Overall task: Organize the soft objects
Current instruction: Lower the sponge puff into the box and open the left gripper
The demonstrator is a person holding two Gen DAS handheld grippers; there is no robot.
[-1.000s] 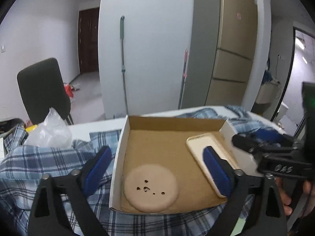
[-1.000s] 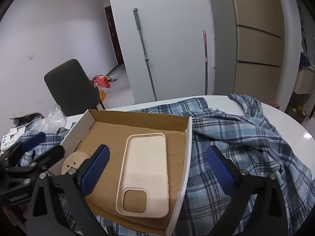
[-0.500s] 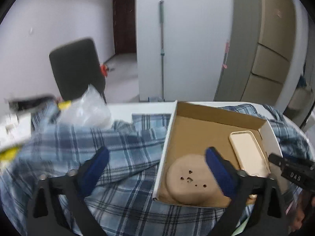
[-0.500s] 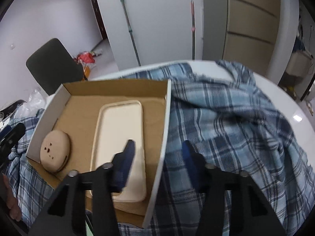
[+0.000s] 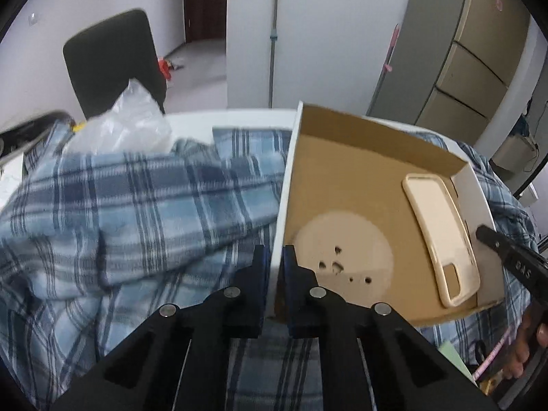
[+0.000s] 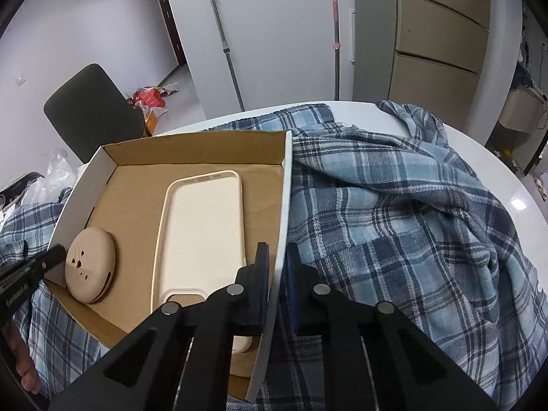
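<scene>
The left gripper (image 5: pixel 273 263) is pinching the cardboard box's (image 5: pixel 356 157) left wall, apparently firmly, beside the round pad (image 5: pixel 342 257) lying inside.

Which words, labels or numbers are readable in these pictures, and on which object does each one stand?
White letters on the right gripper body, left wrist view: too blurred to read.
White lettering on the left gripper body, right wrist view: blurred, unreadable.
Cardboard box, phone case, round pouch: no text.

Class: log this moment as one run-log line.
left gripper: shut on cardboard box left wall | right gripper: shut on its right wall | inside: phone case, round pouch | under: plaid shirt
</scene>
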